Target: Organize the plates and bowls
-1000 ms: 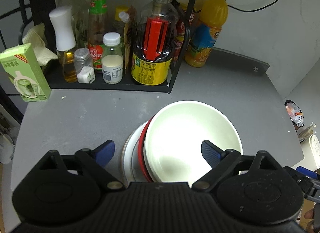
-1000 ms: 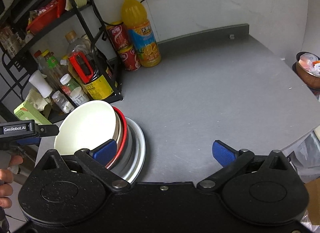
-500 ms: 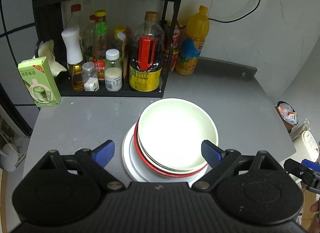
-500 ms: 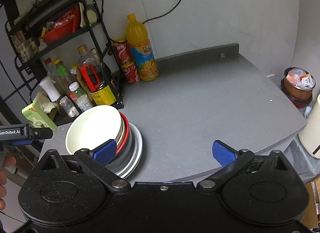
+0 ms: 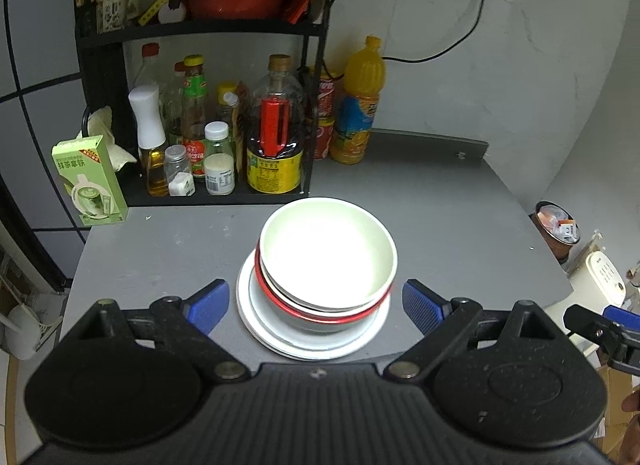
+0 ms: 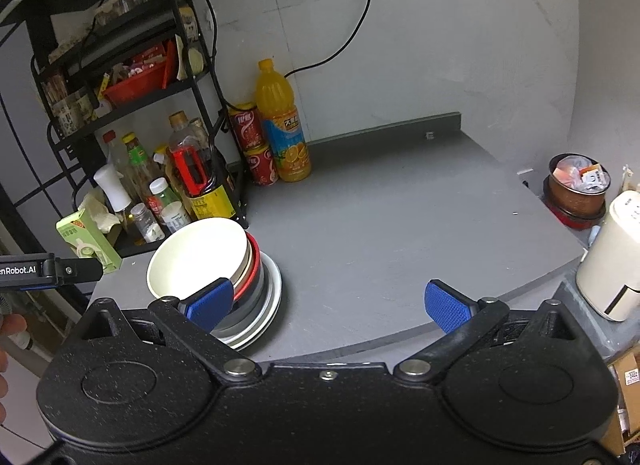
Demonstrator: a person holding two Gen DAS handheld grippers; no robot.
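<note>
A white bowl (image 5: 328, 253) sits on top of a stack: under it a red-rimmed bowl (image 5: 320, 315), then white plates (image 5: 312, 345) on the grey table (image 5: 440, 233). The stack also shows in the right wrist view, the white bowl (image 6: 200, 253) over the plates (image 6: 266, 305). My left gripper (image 5: 316, 305) is open and empty, held back above the stack's near edge. My right gripper (image 6: 328, 301) is open and empty, to the right of the stack and above the table's front edge.
A black rack (image 5: 200, 105) with several bottles stands at the back left. A green carton (image 5: 90, 181), an orange juice bottle (image 5: 360, 113) and red cans (image 6: 256, 145) stand nearby. A copper pot (image 6: 576, 189) and a cream appliance (image 6: 612, 253) sit off the table's right edge.
Both grippers have pulled back and up from the stack, so the bowls look smaller and more of the rack and wall shows. The stack has not moved.
</note>
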